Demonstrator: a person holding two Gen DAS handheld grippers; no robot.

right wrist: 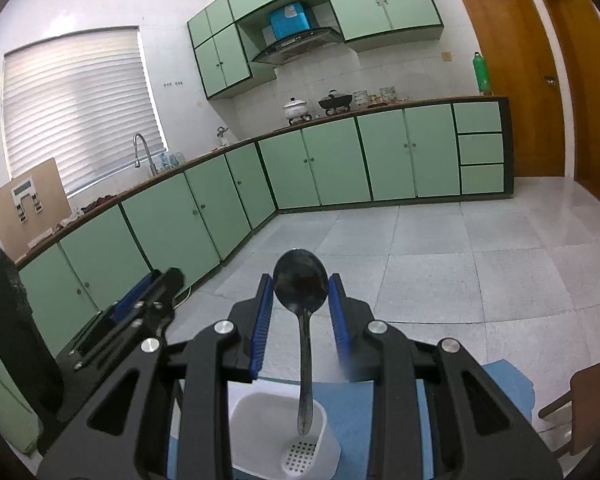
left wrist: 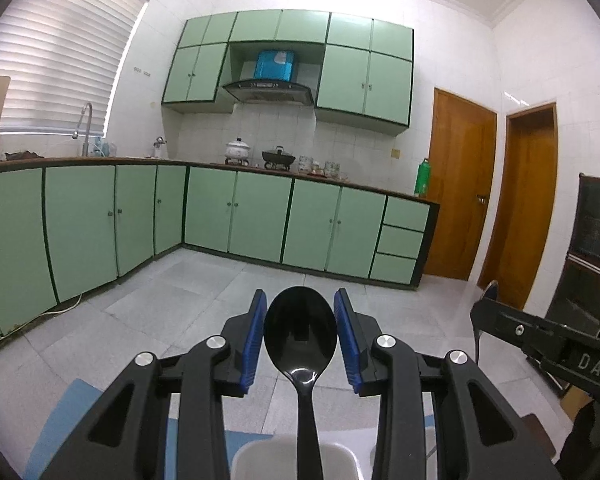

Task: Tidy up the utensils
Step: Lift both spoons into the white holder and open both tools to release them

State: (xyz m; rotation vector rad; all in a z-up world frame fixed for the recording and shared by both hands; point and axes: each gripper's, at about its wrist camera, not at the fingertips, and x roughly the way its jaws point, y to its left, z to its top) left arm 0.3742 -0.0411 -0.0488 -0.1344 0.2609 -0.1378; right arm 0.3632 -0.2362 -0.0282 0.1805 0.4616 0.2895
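Right wrist view: right gripper [right wrist: 300,312] fingers are standing apart around a metal spoon [right wrist: 302,308], handle pointing 6 o'clock into the white holder [right wrist: 260,436]; left gripper [left wrist: 300,332] is flanking a black spoon [left wrist: 300,332], unclamped.

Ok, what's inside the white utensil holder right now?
In the right wrist view, the white utensil holder looks empty, its perforated bottom showing. A metal spoon hangs handle-down over its opening. The right gripper's body hides the holder's near left part.
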